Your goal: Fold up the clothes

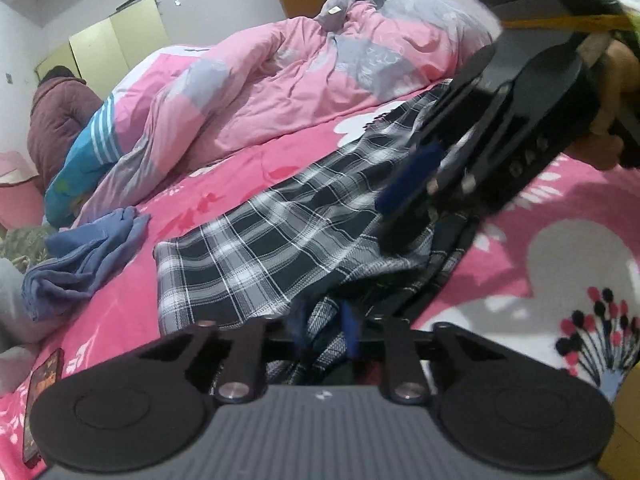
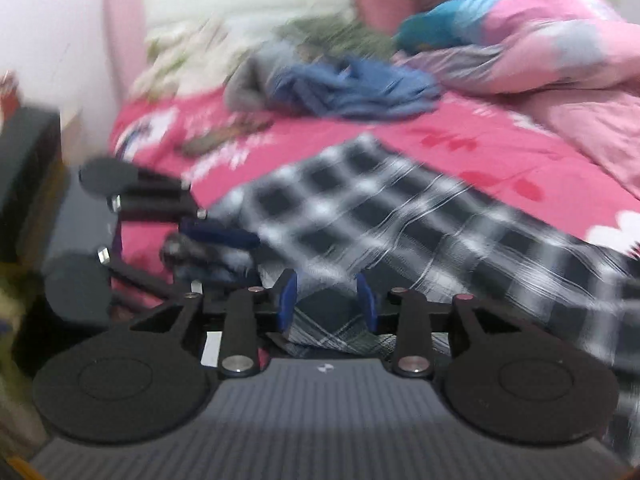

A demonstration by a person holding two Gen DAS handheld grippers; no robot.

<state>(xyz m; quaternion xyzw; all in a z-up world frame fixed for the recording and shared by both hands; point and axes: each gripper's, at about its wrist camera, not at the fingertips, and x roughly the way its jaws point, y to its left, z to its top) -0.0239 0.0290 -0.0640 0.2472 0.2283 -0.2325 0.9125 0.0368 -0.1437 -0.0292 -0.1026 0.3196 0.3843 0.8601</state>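
— On the bed, left to right: blue garment bunched, plaid garment spread beside it.
— Left fingers?
— Narrow, plaid cloth between them. Right fingers wider, cloth bunched between; whether they pinch it I cannot tell.
— Risk?
— A loose hem slipping out would leave the fold crooked.

A black-and-white plaid garment lies stretched out across the pink bed sheet — mostly flat, its near end bunched and lifted — toward the bed's near edge.

Right wrist view motion-blurred; plaid garment pattern smeared. Left gripper fingertips buried in plaid folds.
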